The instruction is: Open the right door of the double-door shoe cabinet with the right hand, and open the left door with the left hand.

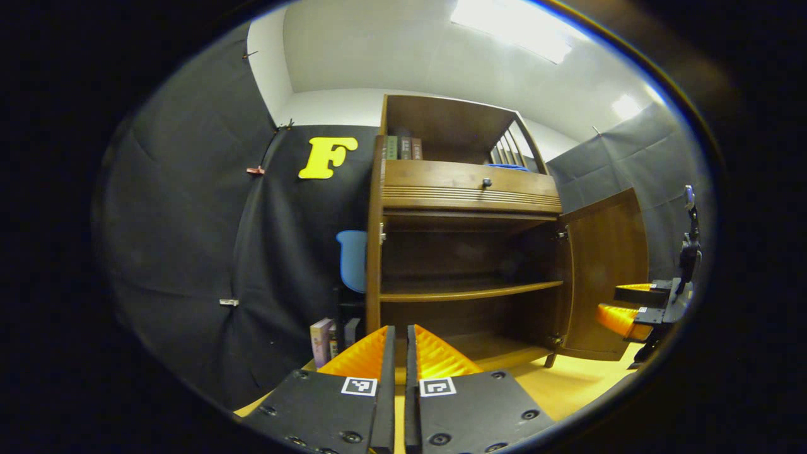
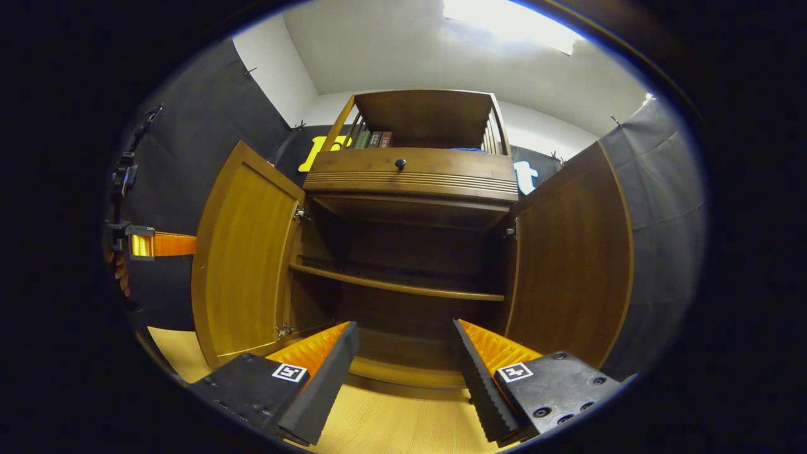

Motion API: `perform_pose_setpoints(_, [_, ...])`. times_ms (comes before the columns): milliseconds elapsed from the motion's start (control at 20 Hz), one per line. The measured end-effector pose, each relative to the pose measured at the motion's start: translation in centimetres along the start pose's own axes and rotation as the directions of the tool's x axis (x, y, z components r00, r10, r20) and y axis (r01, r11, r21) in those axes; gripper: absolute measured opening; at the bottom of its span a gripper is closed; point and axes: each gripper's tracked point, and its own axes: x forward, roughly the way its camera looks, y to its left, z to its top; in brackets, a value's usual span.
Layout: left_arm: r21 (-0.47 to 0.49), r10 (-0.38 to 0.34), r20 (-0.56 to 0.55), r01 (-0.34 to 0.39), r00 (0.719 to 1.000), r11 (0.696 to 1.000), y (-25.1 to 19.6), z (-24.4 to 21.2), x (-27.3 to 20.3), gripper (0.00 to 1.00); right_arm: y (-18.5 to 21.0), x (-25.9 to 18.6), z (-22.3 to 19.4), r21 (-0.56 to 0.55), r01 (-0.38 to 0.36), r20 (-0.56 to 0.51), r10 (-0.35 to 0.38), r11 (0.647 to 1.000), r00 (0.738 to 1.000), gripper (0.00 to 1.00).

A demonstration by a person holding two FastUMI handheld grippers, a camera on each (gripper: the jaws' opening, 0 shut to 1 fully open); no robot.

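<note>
Shoe cabinet [image 2: 410,252] dead ahead in right gripper view. Left door [image 2: 243,258] and right door [image 2: 570,258] both swung wide, shelves [image 2: 397,287] bare. Task looks done, nothing left but backing off. Right gripper [image 2: 403,366]: fingers spread, holding nothing. Left gripper [image 1: 400,356]: fingers pressed nearly together, thin gap, nothing between; sits off cabinet's left side.

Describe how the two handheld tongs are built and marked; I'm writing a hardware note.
The left tongs have two wedge-shaped fingers with ribbed faces, each on a flat black plate with screw heads and a small square black-and-white tag. The right tongs have the same plates, screws and tags, with toothed inner edges. In the left gripper view, the right tongs show a black frame with an upright black stalk behind.
</note>
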Motion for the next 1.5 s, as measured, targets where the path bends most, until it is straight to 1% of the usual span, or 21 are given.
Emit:
perform_pose_setpoints(100, [-0.007, -0.026, 0.007, 0.026, 1.0, 1.0, -1.7, 0.1, 0.8, 0.38, 0.5, -0.6, 0.2, 0.01, -0.016, -0.01, 0.016, 1.0, 1.0, 0.94])
perform_pose_setpoints(250, [-0.041, -0.037, 0.018, 0.037, 0.999, 0.998, -3.0, -0.1, 1.7, 0.7, -0.4, -1.4, 1.1, -0.011, 0.023, 0.014, -0.023, 1.0, 1.0, 0.95])
perform_pose_setpoints(350, [-0.047, -0.021, -0.002, 0.021, 1.0, 0.999, -3.0, -0.7, 1.8, 0.85, -1.1, -1.8, 1.4, -0.044, 0.053, 0.028, -0.052, 0.998, 0.998, 0.95])
perform_pose_setpoints(400, [-0.051, -0.01, -0.012, 0.009, 1.0, 0.999, -3.0, -0.7, 2.1, 0.9, -1.2, -1.9, 1.6, -0.054, 0.059, 0.034, -0.057, 0.997, 0.998, 0.96])
perform_pose_setpoints(450, [-0.054, -0.006, -0.015, 0.005, 1.0, 0.999, -3.1, -0.8, 2.3, 0.92, -1.0, -2.1, 1.6, -0.059, 0.056, 0.039, -0.054, 0.997, 0.998, 0.95])
perform_pose_setpoints(550, [-0.064, -0.022, -0.02, 0.02, 1.0, 0.998, -3.7, -1.0, 2.5, 0.94, -0.4, -2.4, 1.6, -0.062, 0.034, 0.045, -0.031, 0.998, 0.998, 0.96])
perform_pose_setpoints(600, [-0.069, -0.037, -0.023, 0.035, 0.999, 0.997, -4.0, -1.1, 2.5, 0.94, -0.3, -2.5, 1.5, -0.066, 0.028, 0.048, -0.025, 0.997, 0.999, 0.96])
perform_pose_setpoints(650, [-0.069, -0.047, -0.025, 0.045, 0.999, 0.997, -4.4, -1.2, 2.6, 0.94, -0.3, -2.5, 1.6, -0.071, 0.025, 0.052, -0.022, 0.997, 0.998, 0.95])
perform_pose_setpoints(700, [-0.064, -0.051, -0.025, 0.05, 0.998, 0.997, -4.4, -1.2, 2.7, 0.92, -0.3, -2.5, 1.7, -0.077, 0.026, 0.056, -0.022, 0.997, 0.998, 0.96])
perform_pose_setpoints(850, [-0.041, -0.056, -0.018, 0.055, 0.998, 0.998, -5.0, -1.3, 3.0, 0.94, -0.8, -2.2, 1.5, -0.09, 0.042, 0.058, -0.037, 0.995, 0.998, 0.96])
perform_pose_setpoints(1050, [-0.041, -0.082, -0.012, 0.082, 0.997, 0.996, -6.3, -0.8, 3.5, 0.94, -1.3, -2.0, 1.5, -0.075, 0.055, 0.051, -0.051, 0.996, 0.997, 0.96])
perform_pose_setpoints(1100, [-0.039, -0.082, -0.009, 0.081, 0.997, 0.996, -6.3, -0.7, 3.5, 0.92, -1.4, -1.9, 1.6, -0.067, 0.057, 0.052, -0.054, 0.996, 0.997, 0.96])
perform_pose_setpoints(1150, [-0.037, -0.077, -0.006, 0.077, 0.997, 0.996, -6.3, -0.6, 3.5, 0.96, -1.6, -2.1, 1.7, -0.062, 0.059, 0.053, -0.056, 0.996, 0.997, 0.96])
perform_pose_setpoints(1200, [-0.035, -0.073, -0.003, 0.073, 0.997, 0.997, -6.2, -0.6, 3.5, 0.94, -1.8, -2.1, 1.8, -0.059, 0.063, 0.053, -0.06, 0.996, 0.997, 0.96])
perform_pose_setpoints(1350, [-0.033, -0.068, -0.005, 0.068, 0.998, 0.997, -6.4, -0.8, 3.5, 0.94, -2.2, -2.4, 1.9, -0.05, 0.068, 0.054, -0.066, 0.996, 0.996, 0.96])
perform_pose_setpoints(1400, [-0.034, -0.068, -0.004, 0.068, 0.998, 0.997, -6.6, -0.8, 3.5, 0.94, -2.3, -2.5, 1.9, -0.047, 0.068, 0.054, -0.066, 0.997, 0.996, 0.95])
perform_pose_setpoints(1500, [-0.032, -0.07, -0.001, 0.07, 0.998, 0.997, -6.8, -0.7, 3.4, 0.94, -2.5, -2.8, 2.0, -0.046, 0.073, 0.057, -0.07, 0.996, 0.996, 0.96])
